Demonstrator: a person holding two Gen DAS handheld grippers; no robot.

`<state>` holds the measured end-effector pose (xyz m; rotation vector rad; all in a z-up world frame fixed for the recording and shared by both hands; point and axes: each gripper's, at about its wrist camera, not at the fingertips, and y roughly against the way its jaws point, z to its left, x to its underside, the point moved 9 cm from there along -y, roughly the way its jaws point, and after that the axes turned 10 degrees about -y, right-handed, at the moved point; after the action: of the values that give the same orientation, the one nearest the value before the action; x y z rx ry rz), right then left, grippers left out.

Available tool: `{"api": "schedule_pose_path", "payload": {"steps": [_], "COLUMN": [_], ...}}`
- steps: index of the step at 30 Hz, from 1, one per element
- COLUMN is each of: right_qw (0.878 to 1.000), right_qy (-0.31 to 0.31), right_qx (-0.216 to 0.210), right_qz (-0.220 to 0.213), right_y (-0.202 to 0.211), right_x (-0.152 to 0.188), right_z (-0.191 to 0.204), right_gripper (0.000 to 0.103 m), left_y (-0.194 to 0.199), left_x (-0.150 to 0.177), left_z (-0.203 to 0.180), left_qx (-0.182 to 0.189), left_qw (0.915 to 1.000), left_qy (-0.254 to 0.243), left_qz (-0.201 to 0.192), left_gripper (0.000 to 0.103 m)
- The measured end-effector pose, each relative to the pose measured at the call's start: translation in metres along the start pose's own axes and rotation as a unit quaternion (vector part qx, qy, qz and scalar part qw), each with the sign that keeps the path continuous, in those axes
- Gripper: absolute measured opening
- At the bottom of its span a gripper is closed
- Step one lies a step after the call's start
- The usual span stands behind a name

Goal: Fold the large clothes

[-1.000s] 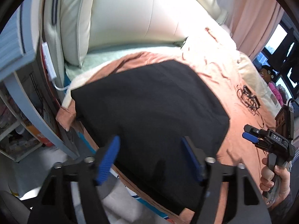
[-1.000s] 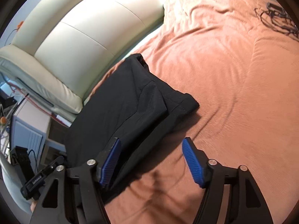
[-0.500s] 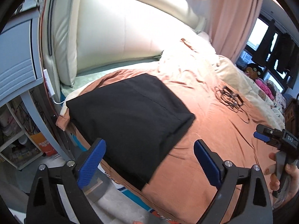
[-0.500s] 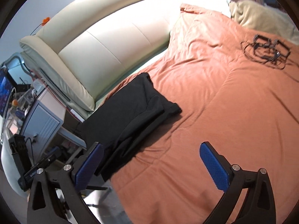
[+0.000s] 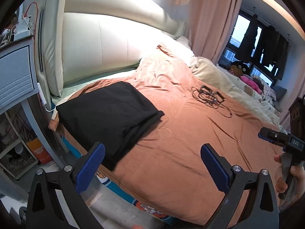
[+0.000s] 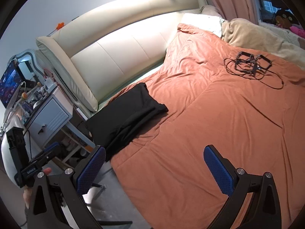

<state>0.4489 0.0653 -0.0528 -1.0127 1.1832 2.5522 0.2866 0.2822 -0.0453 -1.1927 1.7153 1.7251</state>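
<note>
A black garment [image 5: 108, 112] lies folded into a flat rectangle on the near left corner of the orange bedspread [image 5: 190, 133]; it also shows in the right wrist view [image 6: 129, 116]. My left gripper [image 5: 152, 164] is open and empty, held back above the bed's edge, well short of the garment. My right gripper [image 6: 154, 169] is open and empty, also held back from the bed. Each gripper shows at the edge of the other's view, the right one [image 5: 274, 139] and the left one [image 6: 42, 158].
A cream padded headboard [image 5: 106, 45] runs along the bed's far side. A grey-blue nightstand [image 6: 51, 118] stands left of the bed. A tangle of black cables [image 5: 209, 97] lies mid-bed. Beige bedding [image 5: 219, 76] and a pink curtain [image 5: 211, 19] lie at the far right.
Both grippers have pulled back and up from the folded garment and opened wider. The garment stays flat on the bed corner.
</note>
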Motion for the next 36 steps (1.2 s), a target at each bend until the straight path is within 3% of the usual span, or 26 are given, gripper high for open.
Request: {"api": "schedule_pose_path", "payload": {"steps": [14,29,36], "right_qw": [0.998,0.988,0.981], "right_qy": [0.015,0.023,-0.007], "right_qx": [0.020,0.096,0.105], "right_qz": [-0.066,-0.120,-0.162], "right_y": [0.112,0.206,0.256], "right_x": [0.046,0.114,0.152], "right_z": [-0.018,-0.048,-0.058], "right_gripper": [0.103,0.103,0.103], "left_y": [0.068,0.124,0.152], "left_x": [0.027,0.074,0.096], "left_z": [-0.064,-0.116,-0.140], "left_qx": [0.034,0.070,0.089], "left_qw": [0.9984,0.9930,0.9881], "left_qy": [-0.036,-0.082,-0.108], "left_qz": [-0.028,-0.048,-0.063], "left_gripper": [0.102,0.102,0.102]}}
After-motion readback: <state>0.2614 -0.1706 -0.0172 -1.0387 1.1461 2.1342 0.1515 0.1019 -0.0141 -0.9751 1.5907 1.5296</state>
